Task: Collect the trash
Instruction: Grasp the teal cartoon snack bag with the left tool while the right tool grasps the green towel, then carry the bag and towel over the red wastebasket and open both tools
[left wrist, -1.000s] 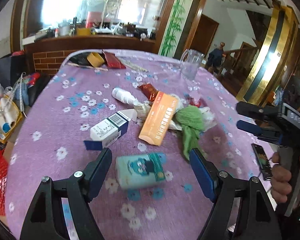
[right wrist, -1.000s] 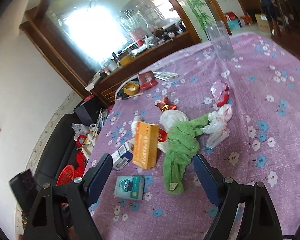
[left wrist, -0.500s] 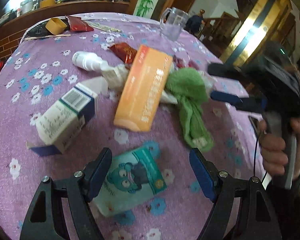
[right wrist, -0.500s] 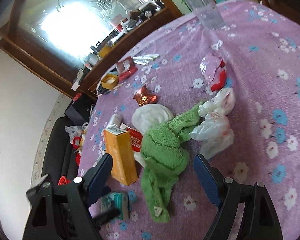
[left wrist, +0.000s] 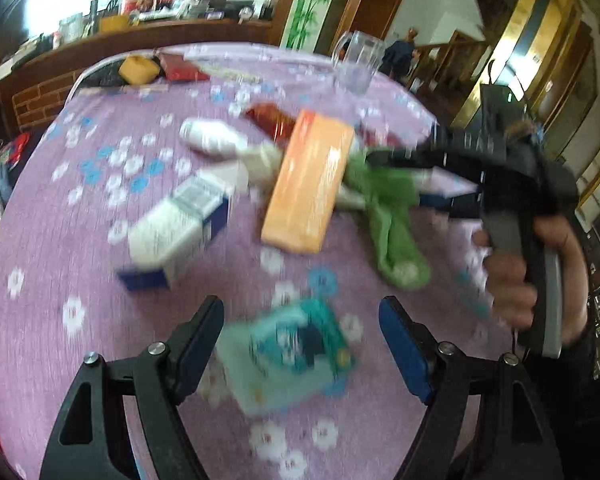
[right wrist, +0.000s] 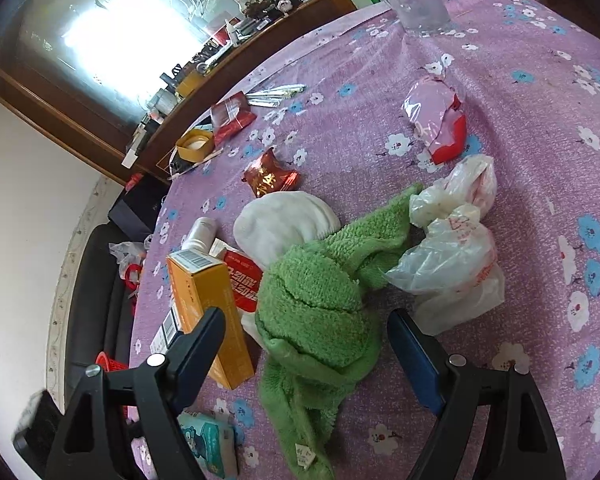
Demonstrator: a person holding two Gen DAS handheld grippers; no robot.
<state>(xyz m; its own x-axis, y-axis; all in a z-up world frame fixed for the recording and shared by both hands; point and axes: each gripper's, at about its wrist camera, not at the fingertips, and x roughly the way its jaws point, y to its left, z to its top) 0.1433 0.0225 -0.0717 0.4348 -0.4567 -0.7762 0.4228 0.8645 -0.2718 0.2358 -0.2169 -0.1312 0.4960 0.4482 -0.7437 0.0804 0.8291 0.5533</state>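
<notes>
Purple flowered tablecloth (right wrist: 540, 80), green towel (right wrist: 316, 304), orange box (right wrist: 208, 304), teal packet (left wrist: 292, 352)

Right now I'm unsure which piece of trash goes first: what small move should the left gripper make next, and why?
Probably ease the left gripper forward and down, then shut it on the teal tissue pack. Its fingers are open, and the pack already lies flat between them on the tablecloth, apart from the other litter.
</notes>
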